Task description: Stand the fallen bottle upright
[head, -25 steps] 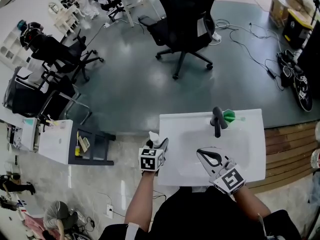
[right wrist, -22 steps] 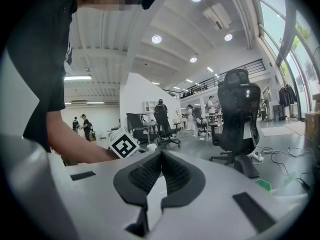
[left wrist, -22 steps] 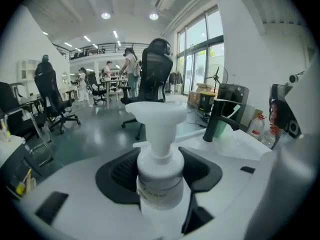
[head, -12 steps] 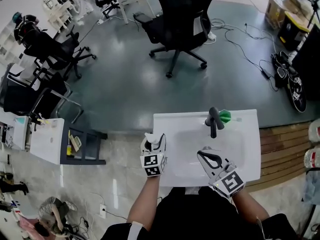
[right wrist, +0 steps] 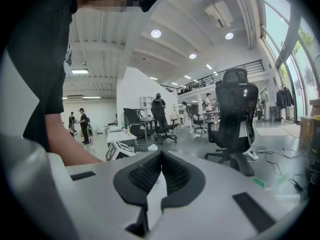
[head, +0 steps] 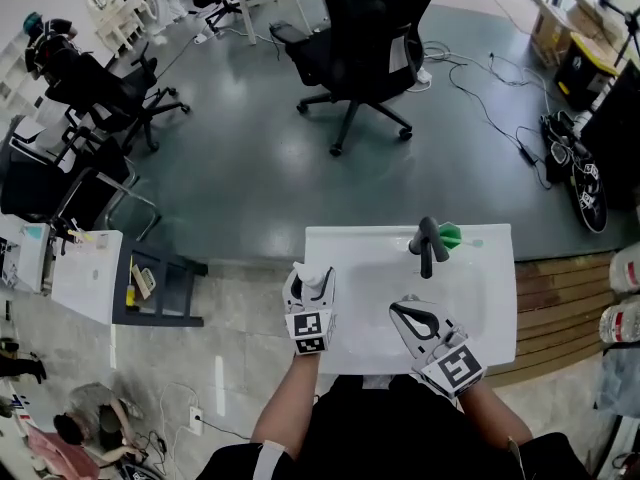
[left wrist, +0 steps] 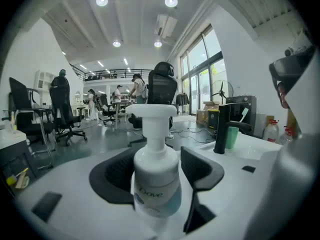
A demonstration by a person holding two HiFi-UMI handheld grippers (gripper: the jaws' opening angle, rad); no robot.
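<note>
A white pump bottle [left wrist: 155, 169] stands upright on the left rim of the white sink [head: 480, 268]. It is between the jaws of my left gripper [left wrist: 157, 156]. Those jaws are opening, and a gap shows between the bottle and the right-hand pad [left wrist: 200, 171]. In the head view the bottle [head: 313, 280] sits just ahead of the left gripper [head: 308, 286]. My right gripper [head: 395, 308] hovers over the basin near its front edge, shut with nothing in it; its tips [right wrist: 161, 154] meet.
A black faucet [head: 427, 243] and a green cup [head: 451, 235] stand at the back of the sink. A black office chair [head: 365, 38] is on the grey floor beyond. Wooden boards [head: 560, 298] lie to the right, a low white table [head: 85, 278] to the left.
The left gripper has turned a little around the bottle, which now stands straight between its jaws. The right gripper has stayed where it was.
</note>
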